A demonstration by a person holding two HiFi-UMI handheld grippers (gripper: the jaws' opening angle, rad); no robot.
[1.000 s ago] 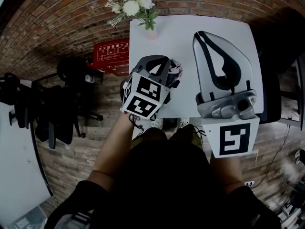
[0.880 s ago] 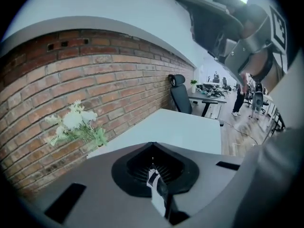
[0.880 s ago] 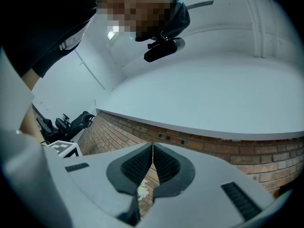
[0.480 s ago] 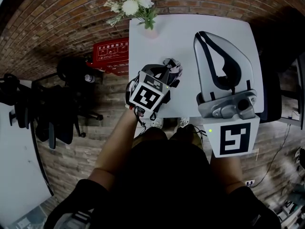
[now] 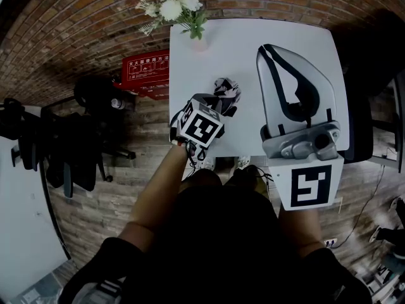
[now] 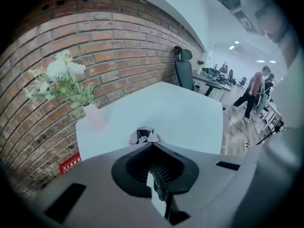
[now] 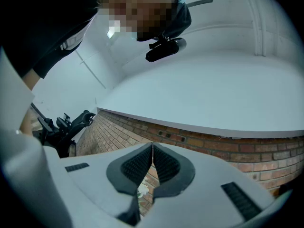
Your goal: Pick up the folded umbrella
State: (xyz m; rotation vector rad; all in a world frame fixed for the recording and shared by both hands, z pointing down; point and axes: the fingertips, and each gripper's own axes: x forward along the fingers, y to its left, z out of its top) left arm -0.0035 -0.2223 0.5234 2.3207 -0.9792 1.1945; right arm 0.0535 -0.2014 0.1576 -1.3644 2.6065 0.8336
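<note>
The left tongs (image 6: 153, 145) are pressed together with nothing between them, their tips meeting just short of the folded umbrella (image 6: 144, 136). Over the last second they have sunk toward the worktop (image 5: 221, 49) and tipped more steeply downward; in the head view their marker cube (image 5: 202, 127) now reads smaller and lower, and more of the umbrella (image 5: 226, 94) shows past it. The right tongs (image 7: 152, 148) are likewise closed and empty. They have kept still, raised over the right half of the worktop and aimed up at the brick wall (image 7: 199, 144).

My reading is that the approach is under way but the grasp has not begun: with the jaws closed, the left tongs would have to spread before they can take the umbrella, which lies on the worktop near its front left edge, well apart from the vase of white flowers (image 5: 177, 8) at the far corner.

In the head view the cube covers the left tips, so contact with the umbrella cannot be judged there. The left gripper view cuts off the umbrella's near part behind the tongs' own body. Only a crumpled black-and-white bundle shows; handle and strap cannot be made out
</note>
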